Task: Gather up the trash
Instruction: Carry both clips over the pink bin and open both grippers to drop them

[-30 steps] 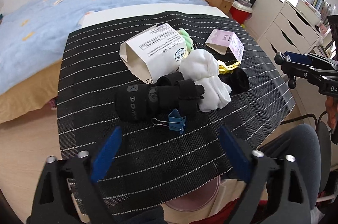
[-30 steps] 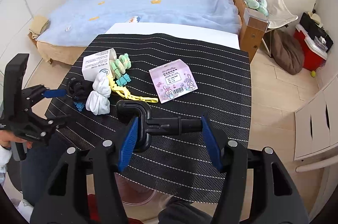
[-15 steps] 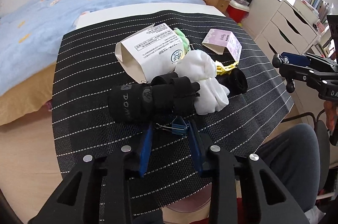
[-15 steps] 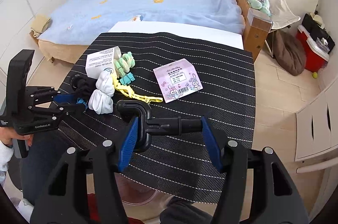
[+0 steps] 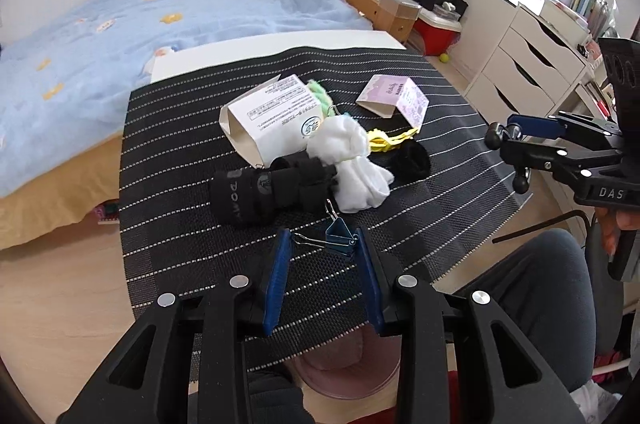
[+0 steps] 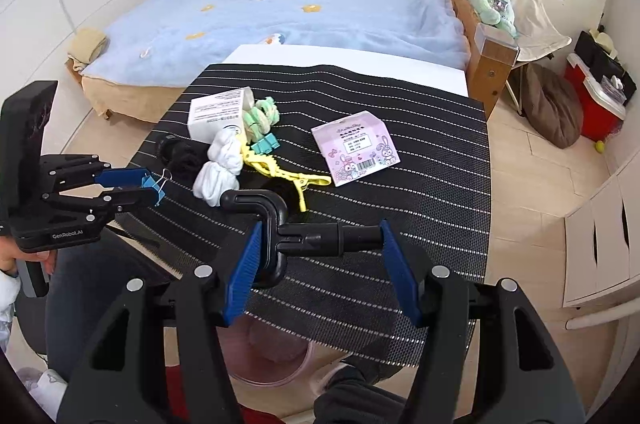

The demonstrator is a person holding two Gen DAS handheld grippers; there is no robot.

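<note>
My left gripper (image 5: 322, 244) is shut on a blue binder clip (image 5: 339, 236) and holds it a little above the striped mat; it also shows in the right wrist view (image 6: 154, 188). My right gripper (image 6: 320, 238) is shut on a black plastic hook-shaped part (image 6: 296, 230). On the mat lie a white paper box (image 5: 272, 121), a purple packet (image 5: 396, 99), white socks (image 5: 352, 163), a black rolled strap (image 5: 264, 189), a yellow clip (image 6: 280, 169) and a green clip (image 6: 260, 115).
The black striped mat (image 6: 420, 151) covers a white table beside a blue bed (image 6: 280, 7). A pink bin (image 5: 352, 364) sits under the table's near edge, by the person's lap. White drawers (image 5: 532, 63) stand at the right.
My left gripper moved forward, closed on the blue binder clip and lifted it a little off the mat. The right gripper kept its hold on the black part.
</note>
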